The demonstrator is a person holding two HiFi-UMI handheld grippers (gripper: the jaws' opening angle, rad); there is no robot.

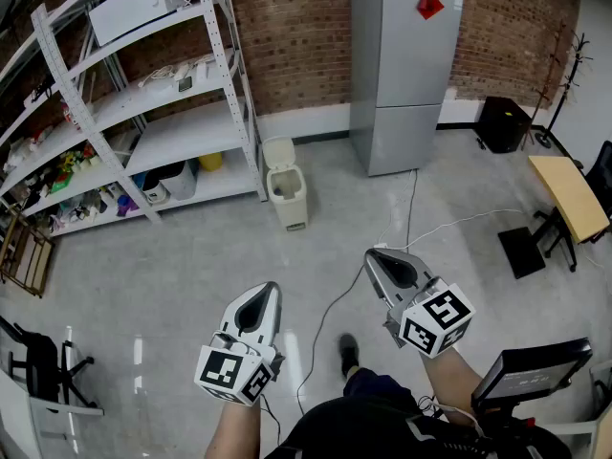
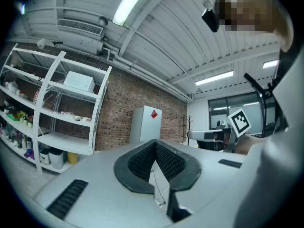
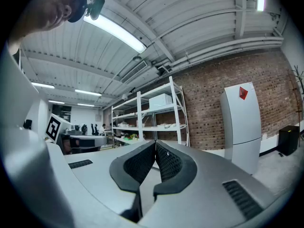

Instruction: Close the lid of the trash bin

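Grey floor: polished and bare in the middle, with the bin, the shelving and the fridge standing along its far side
Trash bin: cream, upright on the floor just beside the right-hand post of the shelving, between the shelving and the fridge, well apart from both grippers
Lid: raised, standing upright at the back of the bin on the wall side, so the mouth lay open
Left gripper: held low, close to the person's body, tips aimed toward the far wall
Left pads: black and ribbed, pressed together at the tips with nothing pinched between them
Right gripper: held at a similar height to the left one, also far from the bin
Right pads: black and ribbed, tips meeting, nothing caught between them
Shelving: white metal, several tiers, against the brick wall, with a white box on the top tier and small coloured items lower down
Fridge: grey, two doors, standing against the brick wall, with a red diamond sticker near its top
Cable: white, lying across the floor between the fridge side and the person
Table: wooden top, at the right edge
Shoe: dark, on the floor between the two grippers
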